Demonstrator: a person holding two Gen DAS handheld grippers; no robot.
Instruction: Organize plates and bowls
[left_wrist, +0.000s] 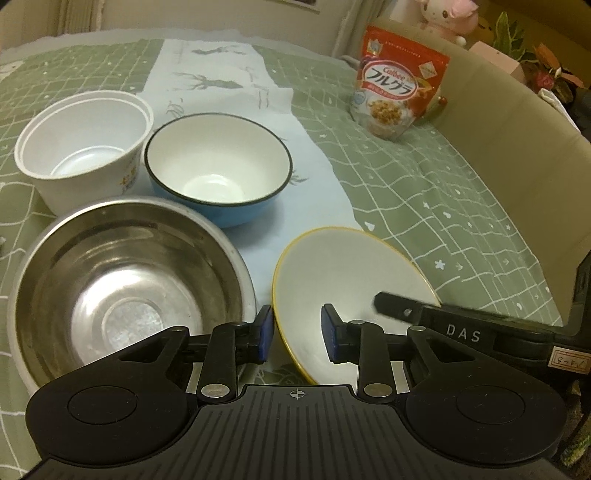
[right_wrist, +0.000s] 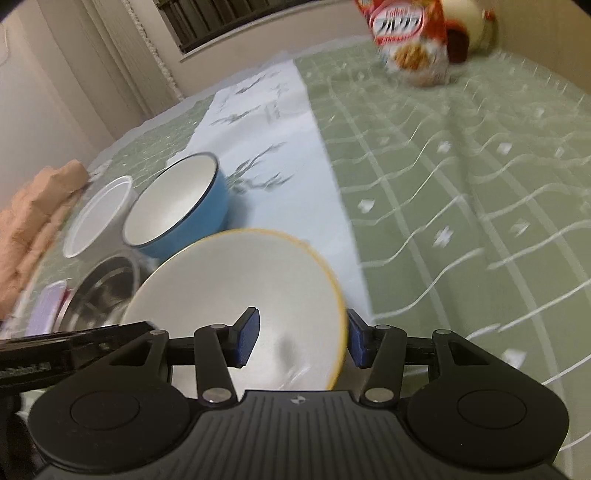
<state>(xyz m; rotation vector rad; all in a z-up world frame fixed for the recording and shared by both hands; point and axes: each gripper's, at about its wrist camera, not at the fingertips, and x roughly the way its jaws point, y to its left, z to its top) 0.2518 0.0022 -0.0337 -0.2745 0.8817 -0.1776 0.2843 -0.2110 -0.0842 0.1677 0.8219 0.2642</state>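
A white bowl with a yellow rim (left_wrist: 347, 280) (right_wrist: 240, 295) sits tilted between both grippers. My left gripper (left_wrist: 297, 334) is open, its fingers straddling the bowl's left rim. My right gripper (right_wrist: 301, 339) is open, its fingers straddling the bowl's right rim. A steel bowl (left_wrist: 122, 284) (right_wrist: 103, 291) stands left of it. Behind are a blue bowl with a white inside (left_wrist: 218, 166) (right_wrist: 181, 206) and a white plastic bowl (left_wrist: 85, 144) (right_wrist: 99, 218).
A red cereal bag (left_wrist: 399, 85) (right_wrist: 410, 37) stands at the back right on the green checked cloth (left_wrist: 424, 184). A beige ledge (left_wrist: 517, 147) borders the right. A peach cloth (right_wrist: 33, 218) lies at the far left.
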